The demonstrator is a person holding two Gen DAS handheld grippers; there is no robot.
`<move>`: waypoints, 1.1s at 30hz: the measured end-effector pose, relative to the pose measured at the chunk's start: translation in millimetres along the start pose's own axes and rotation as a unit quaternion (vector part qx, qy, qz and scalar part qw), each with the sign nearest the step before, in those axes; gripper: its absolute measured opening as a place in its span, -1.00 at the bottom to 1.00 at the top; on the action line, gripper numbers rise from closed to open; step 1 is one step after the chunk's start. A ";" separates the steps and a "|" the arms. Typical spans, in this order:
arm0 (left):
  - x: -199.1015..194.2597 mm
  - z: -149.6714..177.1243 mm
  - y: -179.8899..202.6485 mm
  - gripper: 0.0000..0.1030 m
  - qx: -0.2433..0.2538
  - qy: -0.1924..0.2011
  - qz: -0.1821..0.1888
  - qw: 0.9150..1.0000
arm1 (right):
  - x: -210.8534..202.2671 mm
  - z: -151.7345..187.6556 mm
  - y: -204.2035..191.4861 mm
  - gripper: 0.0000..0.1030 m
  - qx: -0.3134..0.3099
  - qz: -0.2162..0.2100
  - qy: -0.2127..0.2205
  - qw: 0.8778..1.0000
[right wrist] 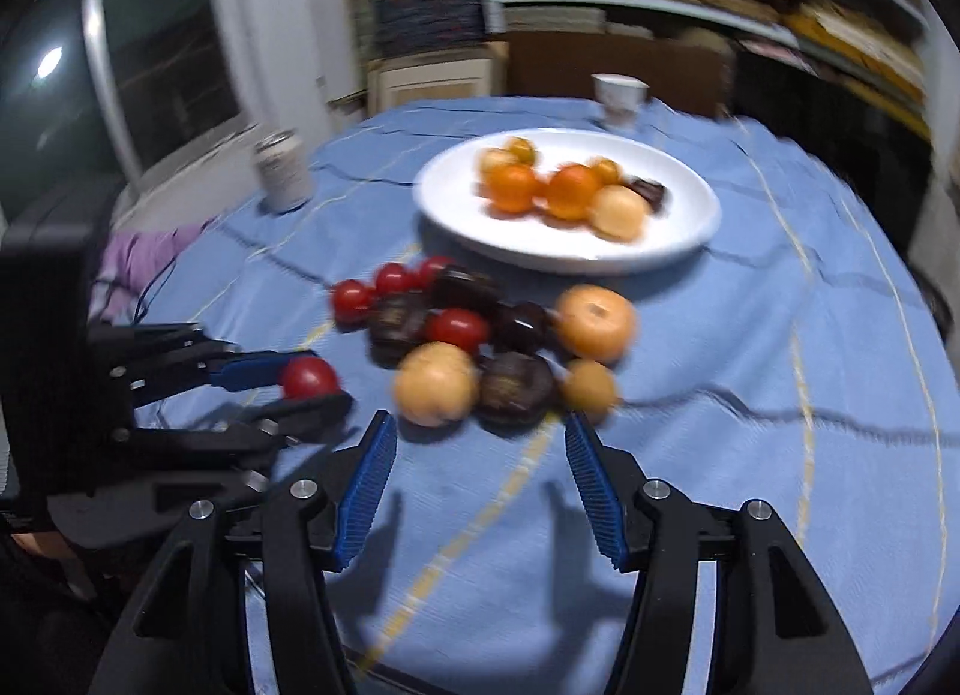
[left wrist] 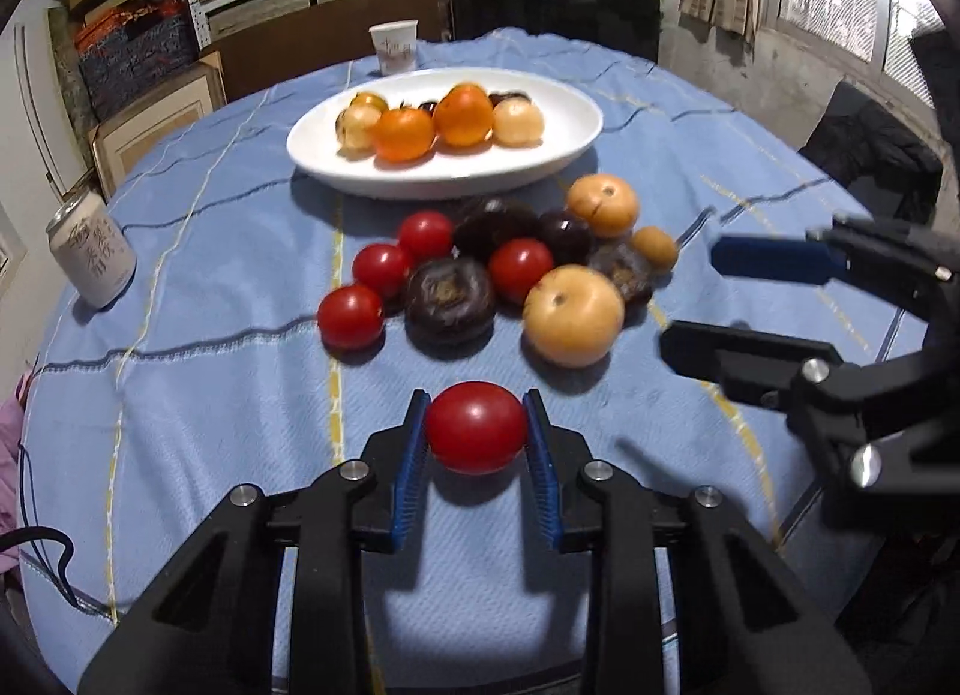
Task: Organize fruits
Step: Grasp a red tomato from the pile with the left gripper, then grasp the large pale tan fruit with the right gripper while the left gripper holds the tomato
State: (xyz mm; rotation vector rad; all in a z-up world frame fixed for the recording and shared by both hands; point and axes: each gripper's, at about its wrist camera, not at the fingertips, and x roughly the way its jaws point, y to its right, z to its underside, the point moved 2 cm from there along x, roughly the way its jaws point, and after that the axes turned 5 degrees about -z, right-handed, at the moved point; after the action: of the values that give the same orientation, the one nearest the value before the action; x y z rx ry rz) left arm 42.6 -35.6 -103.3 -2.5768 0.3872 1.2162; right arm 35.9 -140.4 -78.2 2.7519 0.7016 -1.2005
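My left gripper (left wrist: pixel 476 413) is shut on a red tomato (left wrist: pixel 476 426), held just above the blue cloth in front of the fruit pile; it shows too in the right wrist view (right wrist: pixel 309 377). The pile holds red tomatoes (left wrist: pixel 350 316), dark purple fruits (left wrist: pixel 450 299) and tan round fruits (left wrist: pixel 573 314). A white plate (left wrist: pixel 558 155) behind it holds oranges (left wrist: pixel 405 132) and other fruits. My right gripper (right wrist: pixel 480 431) is open and empty, just in front of the pile's near edge (right wrist: pixel 435 383); it shows at the right of the left wrist view (left wrist: pixel 696 299).
A drink can (left wrist: pixel 90 254) stands at the table's left. A paper cup (left wrist: pixel 393 46) stands behind the plate. The round table has a blue checked cloth (left wrist: pixel 210 395). Shelves with boxes line the back wall. A cable lies at the left edge (left wrist: pixel 42 545).
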 end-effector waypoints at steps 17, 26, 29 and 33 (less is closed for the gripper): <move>3.6 7.1 -12.9 -0.41 -0.009 -0.015 -0.003 1.000 | 37.5 -10.3 -7.8 -0.27 0.010 -0.011 -0.036 0.999; 2.1 5.6 -11.8 -0.41 -0.007 -0.013 -0.003 1.000 | 14.8 -9.1 7.4 -0.27 0.048 -0.028 -0.010 0.998; 0.7 4.7 -10.6 -0.41 -0.006 -0.012 -0.004 1.000 | 7.2 -9.2 9.4 -0.27 0.054 -0.032 -0.003 0.998; -1.5 2.4 -8.9 -0.41 -0.005 -0.009 -0.005 1.000 | -1.1 -9.5 13.5 -0.27 0.059 -0.032 0.006 0.998</move>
State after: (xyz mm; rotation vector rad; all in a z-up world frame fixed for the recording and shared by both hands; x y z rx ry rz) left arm 43.0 -26.3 -102.6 -2.5703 0.3643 1.2392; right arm 47.4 -150.7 -72.5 2.8545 0.7494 -1.2809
